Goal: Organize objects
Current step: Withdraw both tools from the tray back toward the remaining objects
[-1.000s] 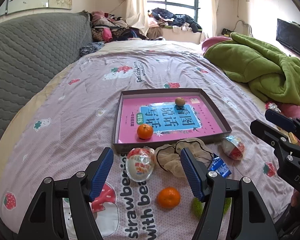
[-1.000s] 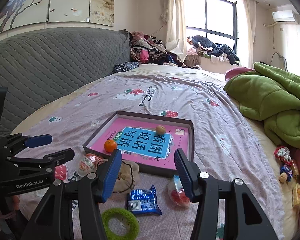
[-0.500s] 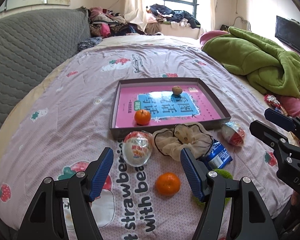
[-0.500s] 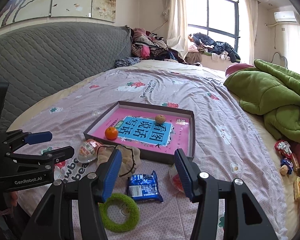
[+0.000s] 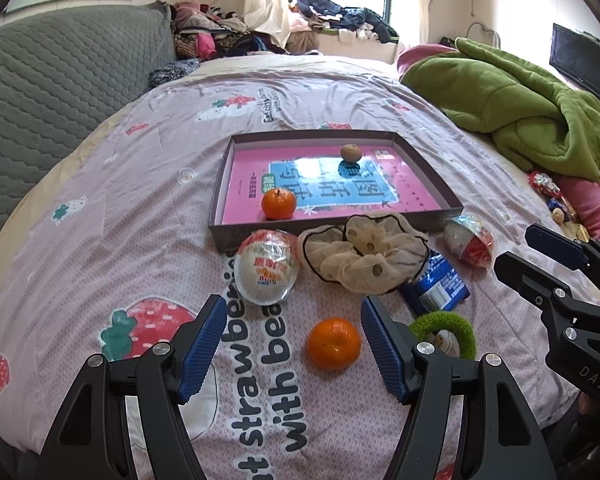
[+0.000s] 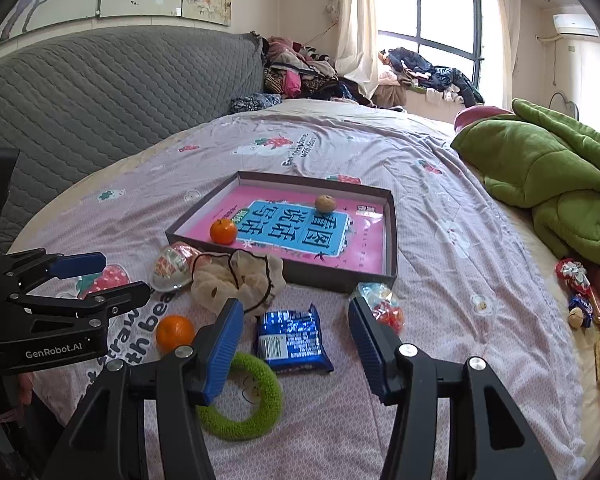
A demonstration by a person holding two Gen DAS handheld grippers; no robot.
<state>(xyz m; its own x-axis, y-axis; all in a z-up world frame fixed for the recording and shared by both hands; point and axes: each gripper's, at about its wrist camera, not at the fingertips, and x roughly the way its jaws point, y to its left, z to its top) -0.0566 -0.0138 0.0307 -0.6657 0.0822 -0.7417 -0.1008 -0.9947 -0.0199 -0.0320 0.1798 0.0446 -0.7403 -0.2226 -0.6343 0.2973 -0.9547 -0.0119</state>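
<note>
Both my tongs gape empty over the bed: left gripper [image 5: 292, 328] above the near orange [image 5: 334, 343], right gripper [image 6: 296, 330] above the blue packet [image 6: 292, 336]. Farther off, the tray [image 5: 236, 236] holds another orange [image 5: 279, 204].

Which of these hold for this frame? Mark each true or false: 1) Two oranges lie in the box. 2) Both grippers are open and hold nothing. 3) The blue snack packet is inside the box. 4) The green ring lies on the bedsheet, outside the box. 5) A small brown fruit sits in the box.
1) False: one orange lies in the box; the other orange is on the bedsheet.
2) True: the left gripper and right gripper are open and empty.
3) False: the blue snack packet lies on the sheet before the box.
4) True: green ring.
5) True: brown fruit.
</note>
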